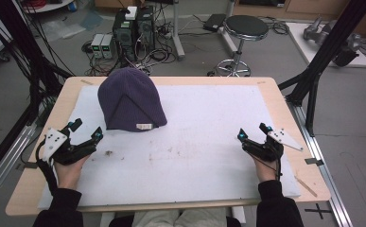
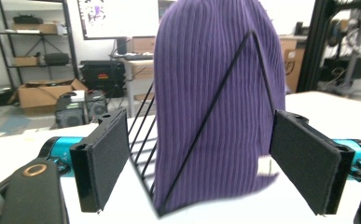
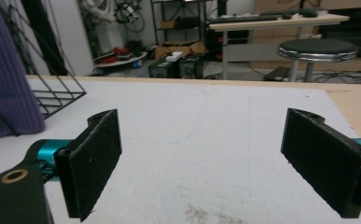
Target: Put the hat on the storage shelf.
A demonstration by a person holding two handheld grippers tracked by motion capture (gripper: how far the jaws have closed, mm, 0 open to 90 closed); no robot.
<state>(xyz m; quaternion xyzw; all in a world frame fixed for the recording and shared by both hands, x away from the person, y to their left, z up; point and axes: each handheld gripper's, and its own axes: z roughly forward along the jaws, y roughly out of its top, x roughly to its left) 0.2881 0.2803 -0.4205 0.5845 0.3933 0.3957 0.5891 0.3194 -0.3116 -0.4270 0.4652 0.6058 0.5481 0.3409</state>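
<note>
Ribbed purple knit hat [image 1: 131, 97] over a thin black wire rack [image 2: 143, 144]; matt white foam mat [image 1: 209, 142] on a smooth wooden table [image 1: 284, 113].

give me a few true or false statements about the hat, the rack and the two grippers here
1. The purple knit hat is draped over a black wire rack. True.
2. The left gripper is shut on the hat. False: its jaws stand open, short of the hat.
3. The right gripper is open and holds nothing. True.
4. The hat lies nearer the right gripper. False: it sits on the left half of the white mat, close to the left gripper.
5. A small pale label shows at the hat's lower edge. True.
</note>
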